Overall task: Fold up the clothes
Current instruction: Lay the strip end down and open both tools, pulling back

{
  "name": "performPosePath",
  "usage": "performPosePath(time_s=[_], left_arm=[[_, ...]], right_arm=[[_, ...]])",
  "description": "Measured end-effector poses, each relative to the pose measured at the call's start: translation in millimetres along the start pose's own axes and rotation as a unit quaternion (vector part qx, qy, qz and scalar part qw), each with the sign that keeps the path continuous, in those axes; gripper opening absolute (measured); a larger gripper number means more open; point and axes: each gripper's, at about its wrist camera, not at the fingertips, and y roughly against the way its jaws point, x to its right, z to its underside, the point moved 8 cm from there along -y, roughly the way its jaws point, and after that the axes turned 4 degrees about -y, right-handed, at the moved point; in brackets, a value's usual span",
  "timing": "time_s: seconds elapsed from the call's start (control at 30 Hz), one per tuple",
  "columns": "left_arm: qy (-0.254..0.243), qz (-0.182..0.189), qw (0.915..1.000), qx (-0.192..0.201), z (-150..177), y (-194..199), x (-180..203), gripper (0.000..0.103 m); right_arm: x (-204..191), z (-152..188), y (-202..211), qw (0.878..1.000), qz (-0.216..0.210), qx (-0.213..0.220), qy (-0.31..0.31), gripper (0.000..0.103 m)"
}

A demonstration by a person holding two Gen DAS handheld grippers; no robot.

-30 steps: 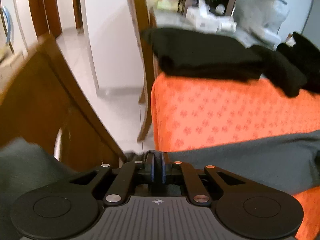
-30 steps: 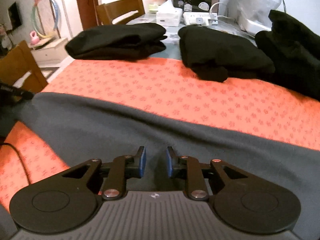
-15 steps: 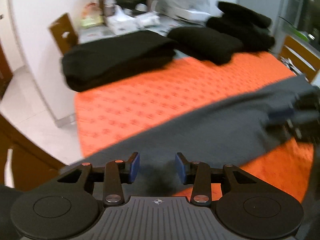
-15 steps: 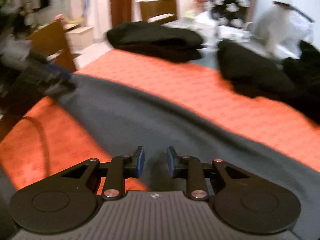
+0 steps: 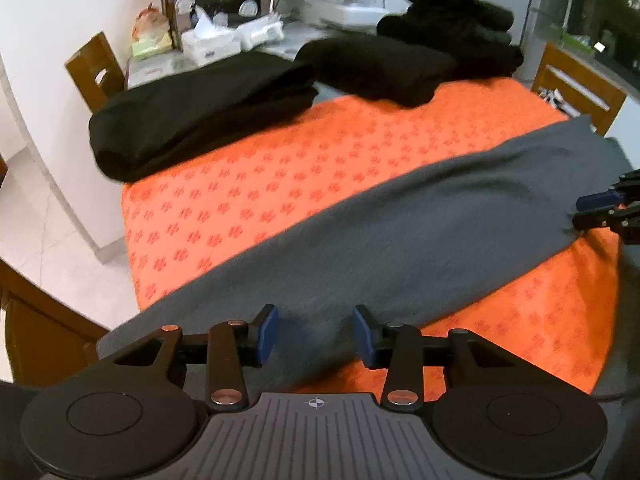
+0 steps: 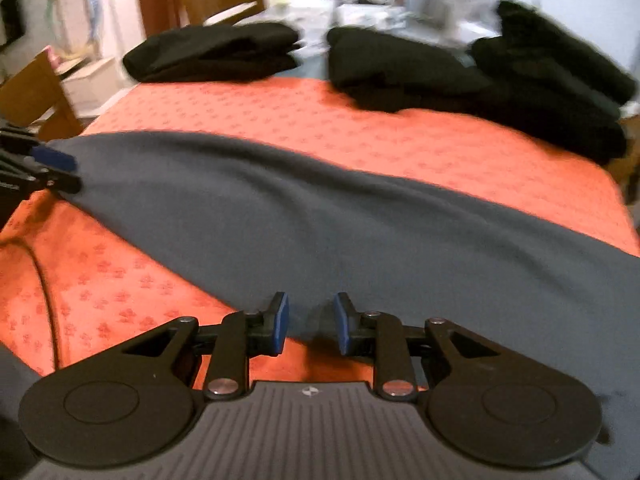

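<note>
Left gripper (image 5: 315, 334): jaws just been opening, now parted over grey garment (image 5: 400, 240), nothing pinched. Garment lies as long band across orange cloth (image 5: 280, 176). Right gripper (image 6: 308, 322): jaws apart above garment's near edge, not gripping. Black folded piles (image 6: 216, 52) behind.

Two matching black handheld grippers with blue-padded jaws

The left gripper (image 5: 315, 334) and right gripper (image 6: 308, 323) share one build: a dark grey ribbed top plate bearing a small round crosshair mark at its front edge, flanked by two large matte black discs, each with a shallow circular recess. From these run black linkage arms with triangular cut-outs, joined by silver and copper-toned pins and rivets. Each finger ends in a flat blue pad (image 5: 267, 334). Seen from across, the other unit shows the same blue pad on a black frame
</note>
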Motion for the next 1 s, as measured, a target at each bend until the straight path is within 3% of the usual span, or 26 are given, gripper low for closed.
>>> performPosePath(time_s=[0.17, 0.23, 0.53, 0.77, 1.0], left_arm=[[0.007, 0.013, 0.9998, 0.011, -7.2, 1.6, 15.8, 0.044], [0.002, 0.016, 0.9998, 0.012, -8.4, 4.0, 25.9, 0.044], [-0.005, 0.018, 0.9997, 0.013, -11.9, 17.2, 65.0, 0.046], [0.006, 0.02, 0.9995, 0.024, -36.3, 19.6, 99.5, 0.046], [0.021, 0.006, 0.9993, 0.03, -74.8, -3.2, 152.8, 0.047]], right_arm=[[59.7, 15.9, 6.9, 0.996, 0.076, -0.009, -0.044, 0.029], [74.0, 26.3, 6.7, 0.995, 0.086, -0.02, -0.053, 0.029], [105.8, 22.0, 46.4, 0.997, 0.051, 0.001, -0.062, 0.029], [170.0, 5.3, 72.3, 1.0, 0.026, 0.012, -0.013, 0.029], [243.9, -5.8, 62.7, 0.999, 0.01, 0.015, 0.028, 0.029]])
